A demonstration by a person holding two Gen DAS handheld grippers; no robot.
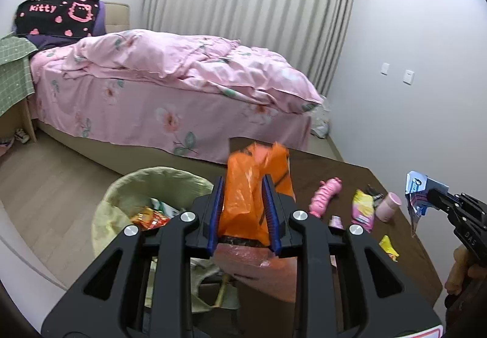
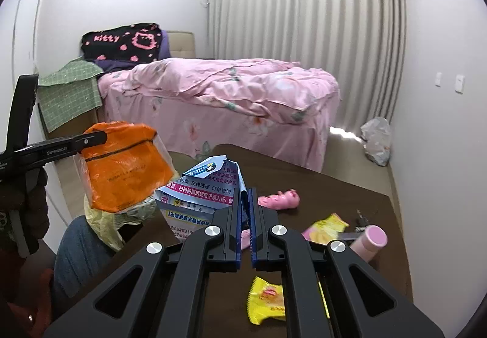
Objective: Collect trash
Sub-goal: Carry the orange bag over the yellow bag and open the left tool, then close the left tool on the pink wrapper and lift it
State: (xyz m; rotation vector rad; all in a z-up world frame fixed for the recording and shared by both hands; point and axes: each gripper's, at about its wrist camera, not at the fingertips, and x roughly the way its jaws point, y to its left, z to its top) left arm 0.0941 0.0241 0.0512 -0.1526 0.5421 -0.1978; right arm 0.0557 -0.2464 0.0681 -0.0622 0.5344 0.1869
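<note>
Trash in both tools: left tool (image 1: 243, 201) clamps a crumpled orange plastic bag (image 1: 249, 186), right tool (image 2: 245, 216) pinches a folded blue-and-white printed leaflet (image 2: 201, 192). Both hang above the dark brown desk (image 2: 350, 186). Next, likely, each needs carrying over the yellow-lined round bin (image 1: 127, 186) and releasing.

The bin (image 1: 146, 201) stands open-topped beside the left edge of the surface (image 1: 350, 179), with bare floor (image 1: 54, 173) between it and the bed (image 1: 170, 94). An orange bag (image 1: 252, 189) hangs in the air near the bin's mouth. On the surface, a pink toy (image 2: 280, 198), yellow wrappers (image 2: 268, 301) and a pink bottle (image 2: 369, 240) crowd the right half; the far left corner lies free.
</note>
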